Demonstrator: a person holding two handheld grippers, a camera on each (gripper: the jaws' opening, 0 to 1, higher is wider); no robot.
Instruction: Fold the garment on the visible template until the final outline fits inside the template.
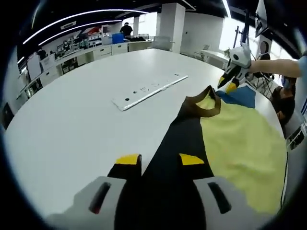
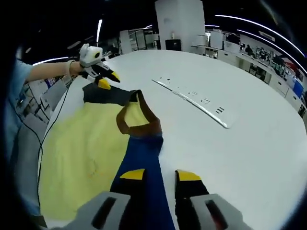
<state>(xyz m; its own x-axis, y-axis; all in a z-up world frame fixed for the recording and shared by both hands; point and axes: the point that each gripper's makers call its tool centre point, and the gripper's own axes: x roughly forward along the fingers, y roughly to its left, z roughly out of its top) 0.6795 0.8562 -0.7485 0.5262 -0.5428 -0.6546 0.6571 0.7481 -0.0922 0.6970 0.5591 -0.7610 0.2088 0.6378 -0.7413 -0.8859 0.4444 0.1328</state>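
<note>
Both grippers (image 1: pixel 160 159) (image 2: pixel 160 175) pinch the garment's (image 1: pixel 240 143) opposite ends.

Table: large white round-edged tabletop (image 1: pixel 86 110), matte, with a long white flush power strip panel (image 1: pixel 149 90) set into it.
Ceiling: dark, with curved white light strips (image 1: pixel 72 19).
Pillar: broad white square column (image 2: pixel 177 24).
Perimeter: white counters and cabinets (image 1: pixel 103 50), cluttered.
Windows: bright daylight behind the column (image 1: pixel 230 33).
Person: standing at the far counter (image 1: pixel 126 29).
</note>
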